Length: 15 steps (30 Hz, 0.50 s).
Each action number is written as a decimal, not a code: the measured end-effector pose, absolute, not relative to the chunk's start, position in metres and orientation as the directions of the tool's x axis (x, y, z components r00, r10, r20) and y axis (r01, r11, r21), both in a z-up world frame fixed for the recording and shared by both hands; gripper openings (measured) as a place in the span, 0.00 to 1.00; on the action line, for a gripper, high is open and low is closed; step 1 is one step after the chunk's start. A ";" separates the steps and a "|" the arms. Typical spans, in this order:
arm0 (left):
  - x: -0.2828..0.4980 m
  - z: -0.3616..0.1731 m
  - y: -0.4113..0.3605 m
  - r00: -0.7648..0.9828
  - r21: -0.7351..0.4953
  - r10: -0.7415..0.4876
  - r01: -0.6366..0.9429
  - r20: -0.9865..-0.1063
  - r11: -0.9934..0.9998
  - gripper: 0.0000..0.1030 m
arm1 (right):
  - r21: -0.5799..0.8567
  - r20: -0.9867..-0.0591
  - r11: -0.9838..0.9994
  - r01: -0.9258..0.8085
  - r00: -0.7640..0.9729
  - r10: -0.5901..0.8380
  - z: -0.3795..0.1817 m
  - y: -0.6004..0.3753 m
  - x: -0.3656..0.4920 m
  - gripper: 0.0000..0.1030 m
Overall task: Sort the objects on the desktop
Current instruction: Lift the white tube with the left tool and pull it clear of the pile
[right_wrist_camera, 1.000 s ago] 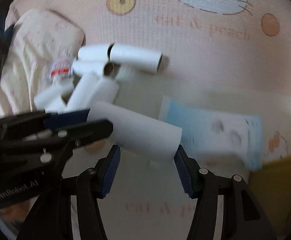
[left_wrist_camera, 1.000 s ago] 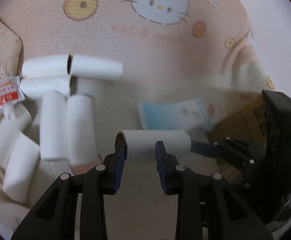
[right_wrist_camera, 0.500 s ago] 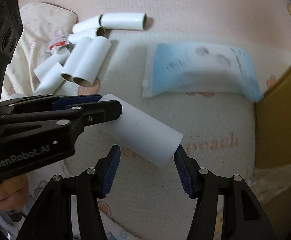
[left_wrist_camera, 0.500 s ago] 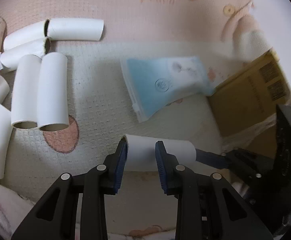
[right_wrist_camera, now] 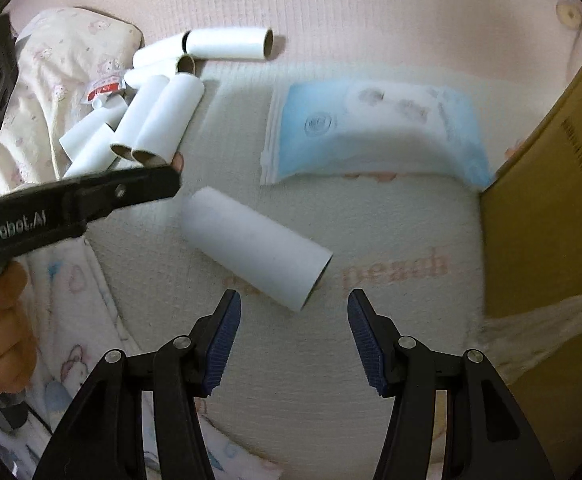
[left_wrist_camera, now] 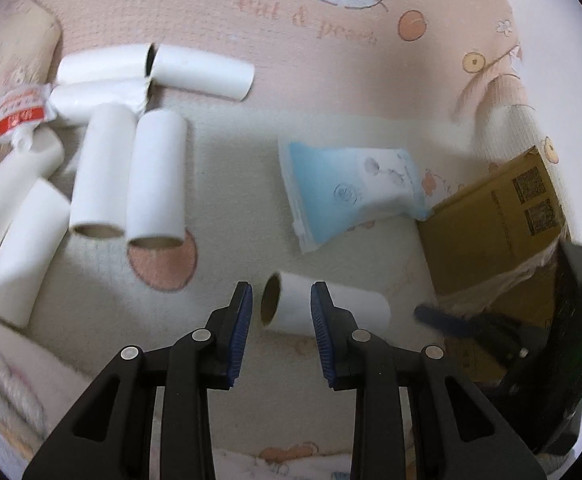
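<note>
A white cardboard tube (left_wrist_camera: 327, 312) (right_wrist_camera: 255, 246) lies loose on the cream blanket. My left gripper (left_wrist_camera: 282, 302) is open, its jaws on either side of the tube's open left end without gripping it. My right gripper (right_wrist_camera: 293, 322) is open and empty, just short of the tube's right end. A heap of several white tubes (left_wrist_camera: 127, 176) (right_wrist_camera: 151, 120) lies at the left. A blue and white wipes pack (left_wrist_camera: 351, 192) (right_wrist_camera: 375, 128) lies beyond the tube.
A brown cardboard box (left_wrist_camera: 495, 228) (right_wrist_camera: 551, 208) stands at the right. A small red and white sachet (left_wrist_camera: 17, 118) (right_wrist_camera: 105, 88) lies by the tube heap. A pink printed blanket (left_wrist_camera: 311, 40) rises behind.
Both grippers let go of the white tube they held together; it now lies on the blanket. Both have drawn back slightly, jaws wider.
</note>
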<state>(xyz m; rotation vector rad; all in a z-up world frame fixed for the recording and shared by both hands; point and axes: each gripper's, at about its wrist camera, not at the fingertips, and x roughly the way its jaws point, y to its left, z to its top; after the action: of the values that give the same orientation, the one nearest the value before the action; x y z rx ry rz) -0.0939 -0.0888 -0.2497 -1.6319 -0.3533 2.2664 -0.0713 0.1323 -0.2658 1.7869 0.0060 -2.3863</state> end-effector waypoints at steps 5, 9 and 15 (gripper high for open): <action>-0.084 -0.253 -0.089 -0.285 -0.364 0.375 -0.093 -0.882 -0.927 0.25 | 0.002 -0.945 -0.992 0.123 -0.323 -0.042 -0.257 0.135 -0.082 0.33; -0.085 -0.262 -0.082 -0.226 -0.371 0.386 -0.106 -0.894 -0.922 0.25 | -0.044 -0.952 -0.989 0.138 -0.306 -0.001 -0.263 0.143 -0.097 0.29; -0.093 -0.276 -0.075 -0.189 -0.362 0.378 -0.116 -0.906 -0.925 0.25 | -0.050 -0.959 -0.986 0.158 -0.283 0.003 -0.272 0.148 -0.113 0.29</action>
<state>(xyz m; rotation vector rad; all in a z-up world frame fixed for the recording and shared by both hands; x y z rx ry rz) -0.0933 -0.0748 -0.2756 -1.7583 -0.3037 2.1796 -0.1132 0.1483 -0.2719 1.8184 0.2066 -2.4329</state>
